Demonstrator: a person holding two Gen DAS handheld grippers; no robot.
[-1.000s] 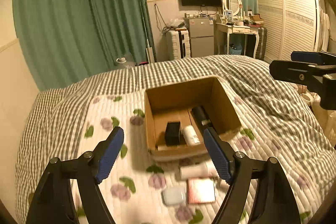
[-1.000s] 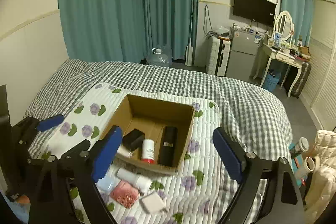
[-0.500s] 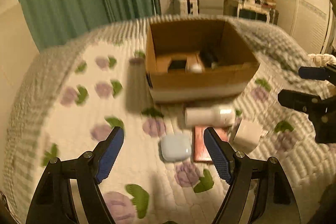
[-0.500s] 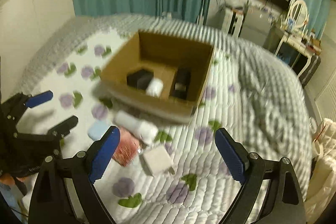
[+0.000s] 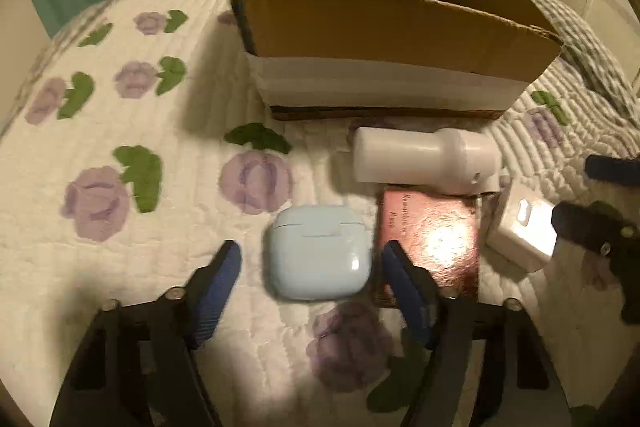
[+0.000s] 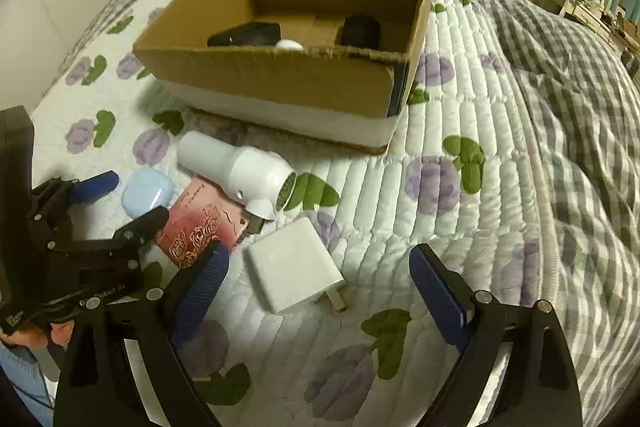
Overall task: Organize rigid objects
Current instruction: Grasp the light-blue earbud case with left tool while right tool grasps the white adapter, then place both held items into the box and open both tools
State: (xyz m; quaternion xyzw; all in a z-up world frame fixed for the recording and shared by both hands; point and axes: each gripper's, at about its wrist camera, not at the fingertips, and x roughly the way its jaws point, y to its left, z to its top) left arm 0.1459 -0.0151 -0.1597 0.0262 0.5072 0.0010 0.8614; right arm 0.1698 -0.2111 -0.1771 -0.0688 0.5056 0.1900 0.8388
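Quilted floral bedspread [image 5: 168, 227], glossy rounded earbud case [image 5: 318, 253], perhaps plastic, between parted left tongs [image 5: 310, 259]

The cardboard box [image 6: 280, 75] is matt brown with a frayed edge, the earbud case [image 5: 318, 253] glossy pale-blue plastic, the pink booklet [image 5: 434, 235] shiny foil, the white charger [image 6: 294, 265] smooth plastic, the bed's quilt [image 6: 400, 187] stitched, ribbed cloth.
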